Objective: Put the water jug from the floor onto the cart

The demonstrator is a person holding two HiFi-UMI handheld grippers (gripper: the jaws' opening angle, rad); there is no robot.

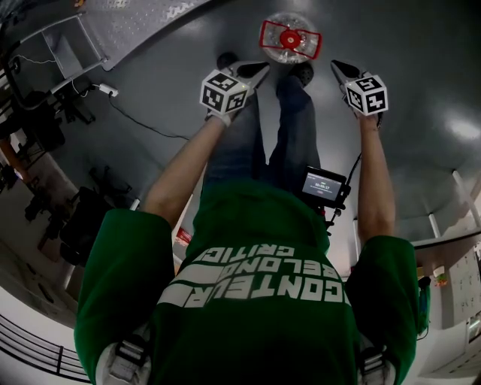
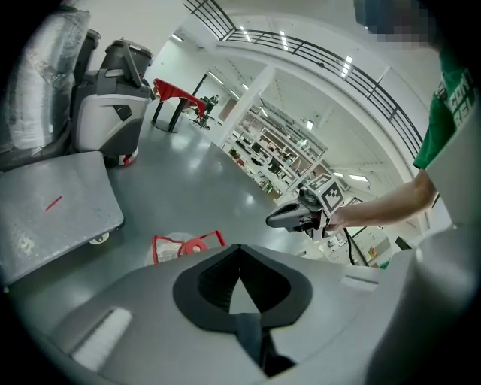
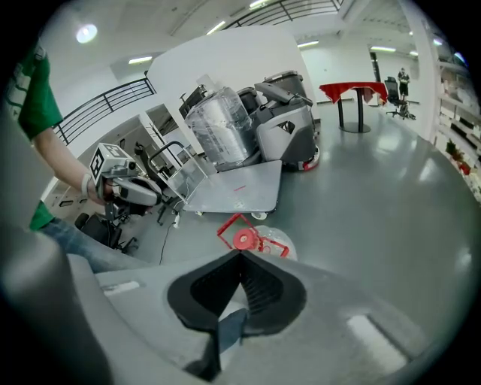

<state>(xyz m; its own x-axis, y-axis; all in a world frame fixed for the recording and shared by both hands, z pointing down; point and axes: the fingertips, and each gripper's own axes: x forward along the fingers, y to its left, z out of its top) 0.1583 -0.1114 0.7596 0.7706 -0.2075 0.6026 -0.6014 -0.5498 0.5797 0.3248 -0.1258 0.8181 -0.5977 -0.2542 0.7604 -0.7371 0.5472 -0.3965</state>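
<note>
Cart (image 1: 139, 22): left of the left gripper (image 1: 258, 70), cut off by the frame's top edge; left gripper jaws together, empty; water jug (image 1: 289, 39): on the floor ahead, between both grippers, its lower body hidden behind the jaws in each gripper view; right gripper (image 1: 338, 68) jaws together, empty; person's legs (image 1: 278, 135) between the grippers, near the jug.

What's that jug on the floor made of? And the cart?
The water jug looks like clear plastic: the floor shows through. Its red cap and handle look plastic too. The cart has a dull grey deck, maybe metal or plastic.
</note>
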